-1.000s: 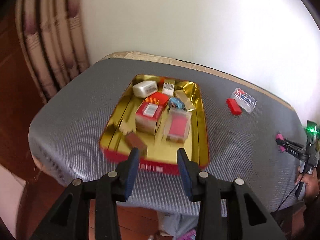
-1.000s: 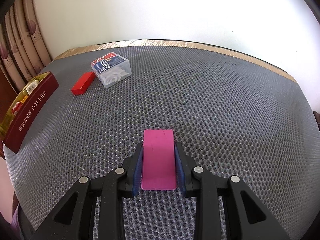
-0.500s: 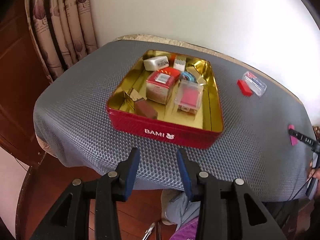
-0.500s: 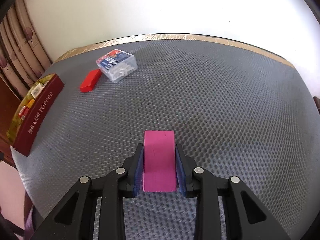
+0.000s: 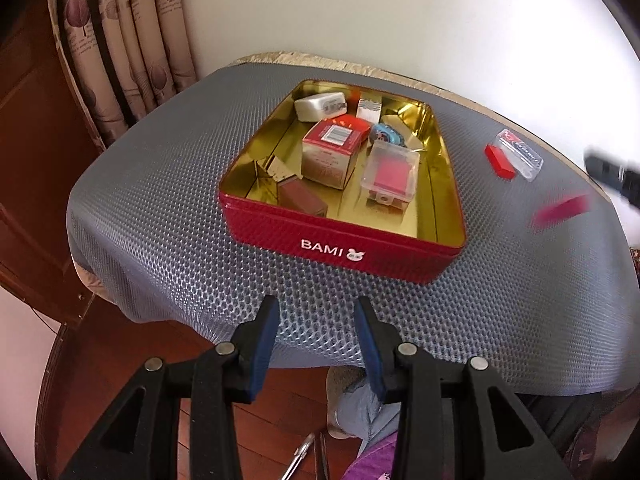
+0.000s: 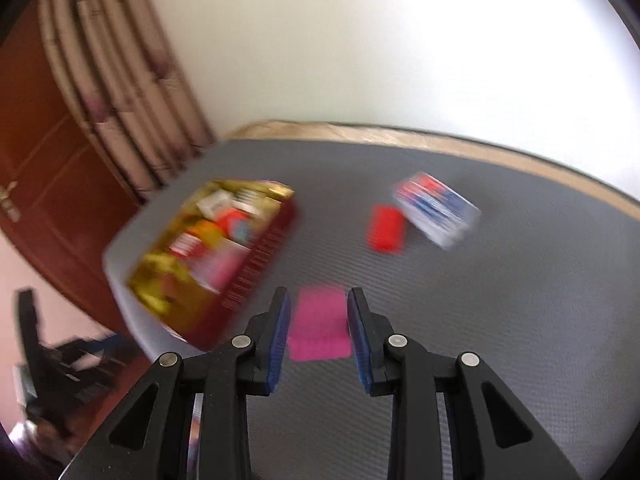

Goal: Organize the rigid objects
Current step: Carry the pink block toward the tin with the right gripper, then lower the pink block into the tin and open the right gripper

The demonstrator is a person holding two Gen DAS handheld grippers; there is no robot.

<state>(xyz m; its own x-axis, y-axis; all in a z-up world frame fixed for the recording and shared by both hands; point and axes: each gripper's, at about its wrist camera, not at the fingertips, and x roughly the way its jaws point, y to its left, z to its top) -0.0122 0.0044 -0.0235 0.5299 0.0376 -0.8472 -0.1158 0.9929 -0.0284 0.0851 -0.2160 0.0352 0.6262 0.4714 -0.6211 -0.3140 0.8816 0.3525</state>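
Here the right gripper [image 6: 316, 322] is clamped on a flat magenta rectangular block [image 6: 318, 326], carried in the air above the grey mesh-covered table [image 5: 160, 216], short of the red rectangular tin with a gold inside [image 5: 340, 240]. The right wrist view is smeared by motion. The left gripper [image 5: 316, 344] hangs off the table's near edge, its jaws apart with nothing between them.

The main risk looks to be the speed of the carry: only the block's two narrow sides are pinched, so a quick swing could let it twist or slip out onto the mesh. The tin is already crowded. A red-and-white carton [image 5: 334, 150], a clear plastic case with a pink insert [image 5: 390, 174], a brown block [image 5: 302, 200] and a white charger [image 5: 320, 106] fill most of the floor. A release over that pile could leave the magenta block leaning on something, or bouncing off the rim. A low approach might catch the tin's wall and shove it. The small red block [image 5: 498, 160] and clear lidded box [image 5: 520, 154] lie well apart from the tin, not yet sorted.
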